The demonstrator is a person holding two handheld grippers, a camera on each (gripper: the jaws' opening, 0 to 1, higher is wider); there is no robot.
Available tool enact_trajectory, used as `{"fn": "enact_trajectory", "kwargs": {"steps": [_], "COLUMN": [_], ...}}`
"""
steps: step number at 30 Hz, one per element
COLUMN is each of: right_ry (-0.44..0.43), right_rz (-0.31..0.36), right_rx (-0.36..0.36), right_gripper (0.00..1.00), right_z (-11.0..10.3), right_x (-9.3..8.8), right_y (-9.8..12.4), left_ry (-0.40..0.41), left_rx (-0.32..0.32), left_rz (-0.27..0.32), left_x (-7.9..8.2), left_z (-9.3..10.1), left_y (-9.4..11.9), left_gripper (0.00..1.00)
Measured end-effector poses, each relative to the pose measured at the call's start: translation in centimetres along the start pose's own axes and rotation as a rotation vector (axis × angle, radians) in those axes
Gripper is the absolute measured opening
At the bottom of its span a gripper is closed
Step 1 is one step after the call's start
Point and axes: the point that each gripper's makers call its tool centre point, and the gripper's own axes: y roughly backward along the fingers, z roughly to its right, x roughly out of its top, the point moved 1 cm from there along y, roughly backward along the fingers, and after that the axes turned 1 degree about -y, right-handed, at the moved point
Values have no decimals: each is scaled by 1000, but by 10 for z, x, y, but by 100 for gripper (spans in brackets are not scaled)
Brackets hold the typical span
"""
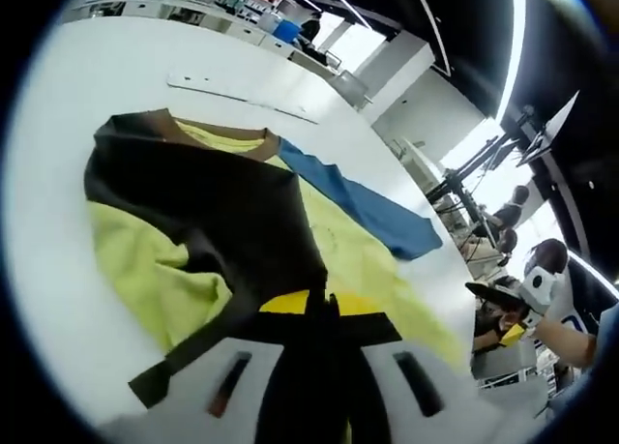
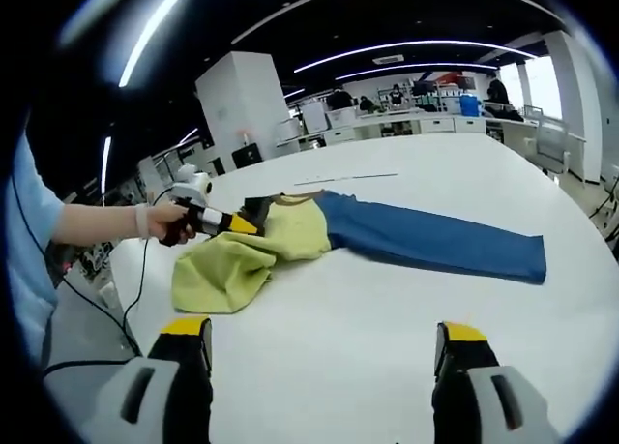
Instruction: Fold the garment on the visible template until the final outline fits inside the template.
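Garment (image 2: 290, 241) cloth sits pinched in the left gripper (image 1: 319, 304) — its jaws closed together on the dark panel (image 1: 227, 212), the yellow-green body (image 2: 227, 270) bunched just beyond on the white table (image 2: 406, 338). From that bunch the blue sleeve (image 2: 435, 239) runs long toward the right side, flat and untouched. The right gripper (image 2: 324, 352) hovers with jaws spread wide, holding nothing, nearer that sleeve — likely the next part to fold in.

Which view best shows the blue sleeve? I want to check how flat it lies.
The right gripper view: the blue sleeve stretches full length across the white table. The left gripper view shows it foreshortened, partly behind the garment's yellow-green body.
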Motion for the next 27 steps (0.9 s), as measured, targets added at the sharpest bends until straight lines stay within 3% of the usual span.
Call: {"fn": "enact_trajectory", "kwargs": {"steps": [12, 17, 22, 27], "right_ry": [30, 45, 66, 90], "right_rz": [3, 4, 14, 12], "right_rx": [24, 32, 39, 33], "right_gripper": [97, 98, 100, 100], "right_z": [-11, -14, -11, -6], "right_x": [8, 11, 20, 28], "right_y": [-3, -3, -5, -3], "left_ry": [-106, -174, -201, -204], "left_rx": [-92, -97, -87, -22], "left_rz": [50, 36, 49, 73], "left_x": [10, 11, 16, 16], "left_z": [35, 39, 34, 9], "left_y": [24, 36, 56, 79], "left_gripper": [55, 73, 78, 74]}}
